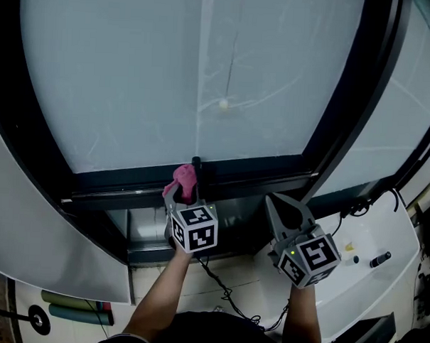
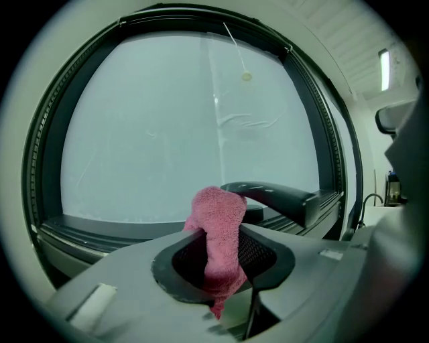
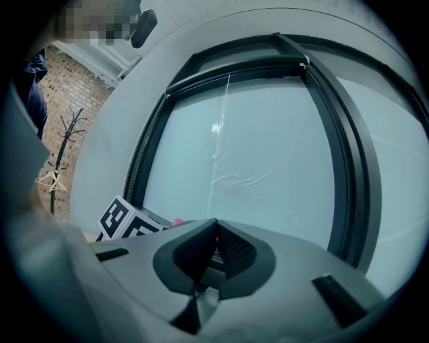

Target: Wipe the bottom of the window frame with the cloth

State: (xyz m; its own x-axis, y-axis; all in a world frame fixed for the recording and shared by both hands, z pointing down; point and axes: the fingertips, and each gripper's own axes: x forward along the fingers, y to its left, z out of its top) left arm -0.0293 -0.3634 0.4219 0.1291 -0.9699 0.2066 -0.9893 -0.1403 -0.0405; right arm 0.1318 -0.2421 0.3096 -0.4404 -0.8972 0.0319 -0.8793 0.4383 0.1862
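A pink cloth (image 1: 185,180) is pinched in my left gripper (image 1: 180,190), whose jaws are shut on it. The cloth's top sits close to the dark bottom rail of the window frame (image 1: 129,181), next to a black window handle (image 1: 196,163). In the left gripper view the cloth (image 2: 218,234) stands up between the jaws in front of the handle (image 2: 281,197) and the frosted pane (image 2: 174,127). My right gripper (image 1: 283,204) hovers to the right, below the frame, its jaws shut with nothing between them. In the right gripper view that gripper (image 3: 216,228) points at the pane.
A black vertical mullion (image 1: 353,102) divides the window at right. A white ledge (image 1: 368,259) at lower right carries a cable (image 1: 363,206) and small items. A black cable (image 1: 227,296) hangs below the sill. A coat stand (image 3: 57,174) and brick wall lie far left.
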